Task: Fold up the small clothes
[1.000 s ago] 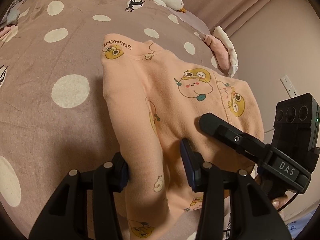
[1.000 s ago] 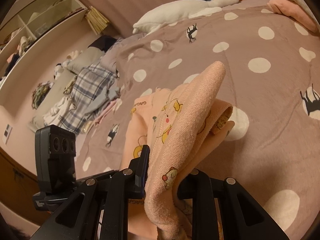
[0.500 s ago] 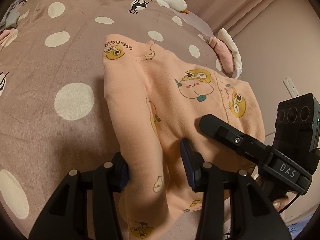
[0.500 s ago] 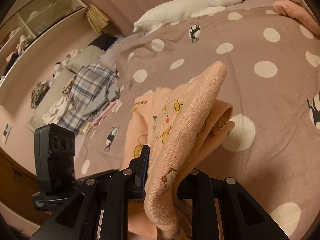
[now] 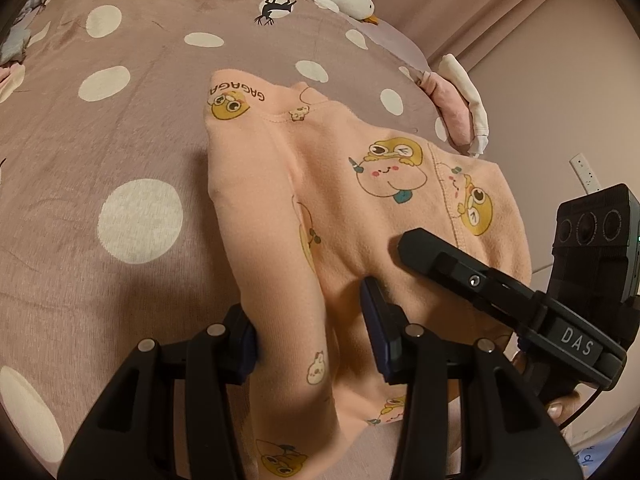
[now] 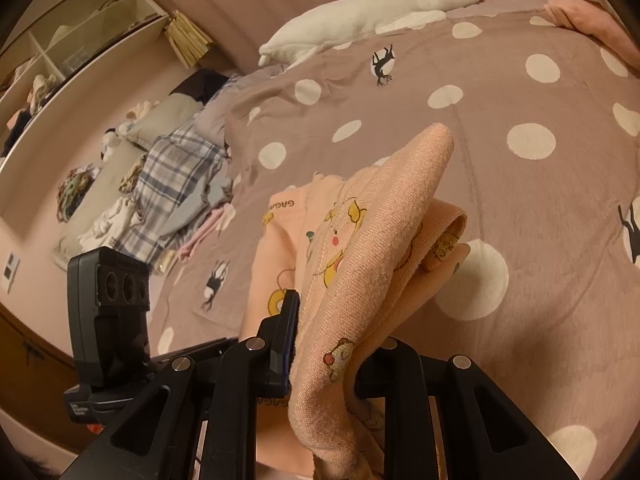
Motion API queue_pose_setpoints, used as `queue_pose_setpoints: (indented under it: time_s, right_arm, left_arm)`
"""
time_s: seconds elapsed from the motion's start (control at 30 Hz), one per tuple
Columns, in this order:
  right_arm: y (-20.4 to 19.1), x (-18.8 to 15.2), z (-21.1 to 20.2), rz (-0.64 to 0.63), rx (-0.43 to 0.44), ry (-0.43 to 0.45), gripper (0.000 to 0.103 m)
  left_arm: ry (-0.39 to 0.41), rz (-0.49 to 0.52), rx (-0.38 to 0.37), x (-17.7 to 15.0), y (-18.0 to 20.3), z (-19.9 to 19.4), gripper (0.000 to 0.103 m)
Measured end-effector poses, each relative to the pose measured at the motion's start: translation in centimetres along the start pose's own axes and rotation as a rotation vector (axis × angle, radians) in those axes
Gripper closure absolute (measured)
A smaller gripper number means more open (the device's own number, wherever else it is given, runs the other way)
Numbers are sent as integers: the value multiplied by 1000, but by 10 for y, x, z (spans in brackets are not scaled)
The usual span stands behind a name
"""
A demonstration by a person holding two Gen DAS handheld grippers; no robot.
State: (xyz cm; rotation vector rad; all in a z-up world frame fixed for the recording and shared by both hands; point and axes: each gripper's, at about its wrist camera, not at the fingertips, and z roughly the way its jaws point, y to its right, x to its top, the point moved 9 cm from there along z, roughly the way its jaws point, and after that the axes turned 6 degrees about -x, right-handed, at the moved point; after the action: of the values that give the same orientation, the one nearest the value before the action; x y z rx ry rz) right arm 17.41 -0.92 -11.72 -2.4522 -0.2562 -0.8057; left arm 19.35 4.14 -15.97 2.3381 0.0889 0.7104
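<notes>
1. Left wrist view: left gripper [image 5: 310, 330] is clamped on a bunched fold of the peach top [image 5: 360, 208]; cloth fills the gap between both fingers and hangs below them, out of frame.
2. Far part of the top lies on the dotted bedspread [image 5: 132, 140], "GAGAGA" print at the far edge. Near hem is cut off at the bottom.
3. Right gripper [image 5: 472, 280] comes in from the right, resting over the top's right side. From here only one finger shows; its tip end is hidden in cloth.
4. Right wrist view: right gripper [image 6: 326, 354] pinches a thick doubled fold of the top [image 6: 384, 240], lifted above the bed. Left finger pad [image 6: 286, 336] is visible against the cloth; the right finger is mostly covered by fabric.
5. Left gripper's body [image 6: 108, 304] sits low left; its fingers are hidden behind the right gripper.
6. Background: goose plush [image 6: 360, 16] at the far bed edge, plaid pile [image 6: 172, 184] at the left, pink folded clothes [image 5: 452, 108] at the far right. Shelf contents are too small to make out.
</notes>
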Motion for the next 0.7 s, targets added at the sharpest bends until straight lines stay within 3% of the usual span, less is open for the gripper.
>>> queue_pose_setpoints:
  time_s: [0.7]
  right_arm:
    - [12,3,5,25,-24,1,80]
  left_arm:
    - [-21,10,3,11,1,16,59]
